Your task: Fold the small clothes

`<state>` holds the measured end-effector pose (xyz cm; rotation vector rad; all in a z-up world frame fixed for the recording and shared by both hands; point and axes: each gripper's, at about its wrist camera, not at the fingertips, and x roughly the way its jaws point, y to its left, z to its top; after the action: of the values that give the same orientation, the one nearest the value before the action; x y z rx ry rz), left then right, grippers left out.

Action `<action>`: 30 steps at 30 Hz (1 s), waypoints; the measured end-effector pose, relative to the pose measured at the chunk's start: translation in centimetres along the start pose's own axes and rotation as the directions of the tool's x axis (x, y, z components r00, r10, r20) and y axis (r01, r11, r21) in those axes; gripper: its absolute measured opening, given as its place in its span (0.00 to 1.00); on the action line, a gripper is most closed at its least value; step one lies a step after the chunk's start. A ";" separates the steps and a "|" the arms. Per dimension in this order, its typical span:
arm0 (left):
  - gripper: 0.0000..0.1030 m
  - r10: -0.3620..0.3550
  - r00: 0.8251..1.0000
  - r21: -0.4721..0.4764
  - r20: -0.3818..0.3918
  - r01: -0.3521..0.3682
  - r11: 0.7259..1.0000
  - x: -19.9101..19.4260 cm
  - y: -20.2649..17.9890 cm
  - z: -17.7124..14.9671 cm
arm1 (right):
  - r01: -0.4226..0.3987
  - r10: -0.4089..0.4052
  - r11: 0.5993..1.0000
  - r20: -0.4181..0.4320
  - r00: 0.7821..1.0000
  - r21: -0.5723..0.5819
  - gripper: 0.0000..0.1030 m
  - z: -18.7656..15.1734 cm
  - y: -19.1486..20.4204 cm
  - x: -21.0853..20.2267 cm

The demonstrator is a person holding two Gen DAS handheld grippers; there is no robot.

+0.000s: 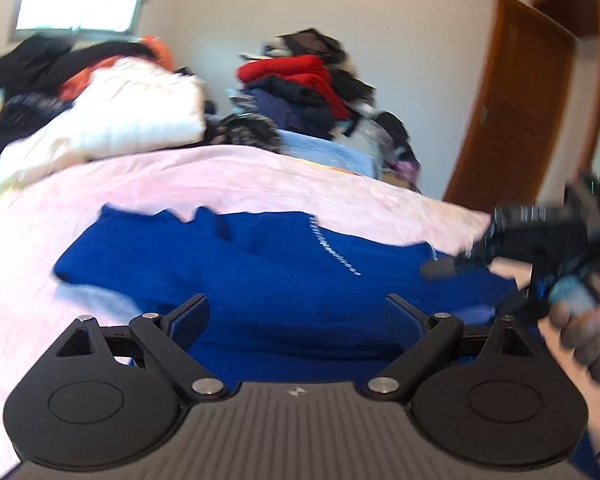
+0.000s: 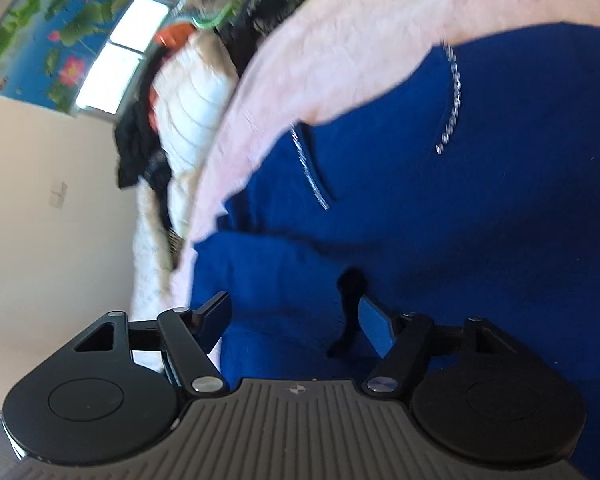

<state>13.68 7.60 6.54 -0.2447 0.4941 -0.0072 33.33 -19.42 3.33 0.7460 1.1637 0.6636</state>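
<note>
A blue garment (image 1: pixel 260 272) lies spread on the pink blanket (image 1: pixel 180 184) of a bed, filling the lower middle of the left wrist view and most of the right wrist view from about 12 to 5 o'clock. It looks partly folded: one thick layer is doubled over at its 9 o'clock side in the left view, and a silvery zip or trim line (image 1: pixel 332 250) runs slantwise across the top layer, but the edges are uneven and the shape is not yet a neat packet. The left gripper (image 1: pixel 296 316) hangs just over the near edge of the garment with its jaws wide apart and nothing between them. The right gripper (image 2: pixel 296 320) sits low over the cloth, rolled to one side, its jaws apart too; blue fabric lies beneath and between them, but the pads do not seem to press on it, and blur makes this hard to judge. In the left view the right gripper shows at 3 o'clock, held by a hand (image 1: pixel 588 336), its tip at the garment's edge. So I judge the folding as midway: a first fold seems made, while a further fold and squaring remain. Behind, at 10 to 12 o'clock, heaps of clothes (image 1: pixel 300 88) wait, so much of the task looks undone.
</note>
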 end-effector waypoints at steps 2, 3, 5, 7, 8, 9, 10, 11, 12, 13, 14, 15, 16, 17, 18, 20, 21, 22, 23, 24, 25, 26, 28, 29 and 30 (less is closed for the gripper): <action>0.92 0.003 1.000 -0.064 -0.010 -0.003 0.998 -0.5 1.5 0.1 | 0.038 -0.038 0.999 -0.013 0.999 -0.009 0.68 -0.4 0.2 1.3; 0.92 0.011 1.000 -0.078 -0.014 -0.012 0.997 -0.7 1.9 0.1 | 0.055 -0.055 0.998 -0.020 0.998 -0.011 0.68 -0.5 0.3 1.8; 0.92 0.019 1.000 -0.105 -0.013 -0.021 0.994 -0.9 2.6 0.2 | 0.058 -0.058 0.998 -0.029 0.998 -0.002 0.68 -0.9 0.4 2.7; 0.92 0.012 1.000 -0.131 -0.014 -0.013 0.991 -0.9 3.0 0.2 | 0.055 -0.055 0.998 -0.024 0.998 -0.009 0.61 -1.1 0.9 3.3; 0.92 0.004 1.000 -0.145 -0.018 -0.006 0.989 -0.8 3.1 0.2 | 0.055 -0.056 0.998 -0.020 0.998 -0.006 0.41 -1.1 1.0 3.5; 0.92 -0.011 1.000 -0.162 -0.022 0.007 0.987 -0.8 3.3 0.2 | 0.053 -0.053 0.999 -0.023 0.998 -0.009 0.06 -1.2 1.1 3.8; 0.91 -0.029 0.999 -0.191 -0.023 0.024 0.981 -0.9 3.5 0.2 | 0.062 -0.063 0.998 -0.030 0.998 -0.026 0.09 -1.1 1.1 4.1; 0.92 -0.050 0.998 -0.230 -0.023 0.044 0.972 -0.9 3.9 0.1 | 0.074 -0.074 0.996 -0.016 0.997 -0.041 0.09 -1.2 1.4 4.0; 0.92 -0.083 0.996 -0.288 -0.021 0.073 0.955 -0.7 4.4 0.1 | 0.068 -0.069 0.996 -0.001 0.998 -0.063 0.09 -1.2 1.6 3.7; 0.92 -0.112 0.993 -0.358 -0.020 0.098 0.929 -0.5 5.2 0.2 | 0.047 -0.046 0.996 0.011 0.999 -0.073 0.09 -1.1 2.0 3.3; 0.92 -0.139 0.990 -0.447 -0.014 0.118 0.887 -0.3 6.2 0.1 | 0.020 -0.017 0.997 0.028 0.999 -0.079 0.09 -0.8 2.5 2.6; 0.92 -0.162 0.987 -0.529 -0.001 0.137 0.838 0.1 7.2 0.1 | -0.013 0.018 0.996 0.047 0.999 -0.091 0.09 -0.4 3.3 1.8; 0.92 -0.183 0.983 -0.608 0.021 0.158 0.778 0.6 8.2 0.0 | -0.046 0.054 0.993 0.068 0.996 -0.108 0.09 0.1 4.2 0.9; 0.92 -0.198 0.979 -0.672 0.046 0.177 0.719 1.1 9.2 0.0 | -0.076 0.087 0.990 0.088 0.992 -0.123 0.09 0.7 5.1 -0.2; 0.92 -0.196 0.978 -0.723 0.067 0.183 0.667 1.8 10.0 0.0 | -0.110 0.125 0.984 0.106 0.986 -0.138 0.09 1.4 6.1 -1.4; 0.91 -0.151 0.985 -0.807 0.084 0.156 0.569 3.0 11.4 -0.2 | -0.169 0.193 0.972 0.141 0.971 -0.166 0.09 2.6 7.7 -3.7; 0.91 -0.144 0.985 -0.844 0.095 0.156 0.513 3.6 12.1 -0.4 | -0.193 0.221 0.965 0.155 0.963 -0.177 0.09 3.2 8.3 -4.9; 0.91 -0.144 0.984 -0.878 0.102 0.157 0.452 4.2 12.6 -0.7 | -0.214 0.246 0.959 0.165 0.955 -0.188 0.08 3.7 9.0 -5.9; 0.91 -0.148 0.984 -0.905 0.103 0.154 0.396 4.8 12.9 -0.9 | -0.227 0.262 0.954 0.174 0.949 -0.198 0.09 4.1 9.5 -6.8; 0.91 -0.155 0.982 -0.922 0.109 0.158 0.352 5.5 13.1 -1.1 | -0.232 0.271 0.949 0.180 0.946 -0.212 0.09 4.5 10.1 -7.6; 0.91 -0.156 0.981 -0.931 0.112 0.159 0.328 6.0 13.2 -1.1 | -0.230 0.274 0.946 0.184 0.944 -0.228 0.09 4.7 10.6 -8.4; 0.91 -0.149 0.984 -0.935 0.101 0.145 0.324 6.5 13.2 -1.0 | -0.227 0.275 0.943 0.187 0.943 -0.242 0.09 4.9 10.9 -9.0; 0.91 -0.142 0.986 -0.943 0.085 0.126 0.309 7.5 13.2 -0.8 | -0.225 0.279 0.939 0.193 0.941 -0.260 0.09 5.0 11.2 -10.0; 0.91 -0.138 0.987 -0.947 0.081 0.119 0.300 7.8 13.3 -0.7 | -0.224 0.280 0.938 0.197 0.940 -0.264 0.09 5.2 11.1 -10.6; 0.91 -0.129 0.989 -0.949 0.074 0.110 0.296 8.2 13.4 -0.6 | -0.223 0.281 0.937 0.202 0.938 -0.268 0.09 5.2 11.0 -11.0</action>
<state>19.94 19.95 -0.91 -1.5179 0.4397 0.1518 34.58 -22.48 19.43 0.7509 0.7565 0.8893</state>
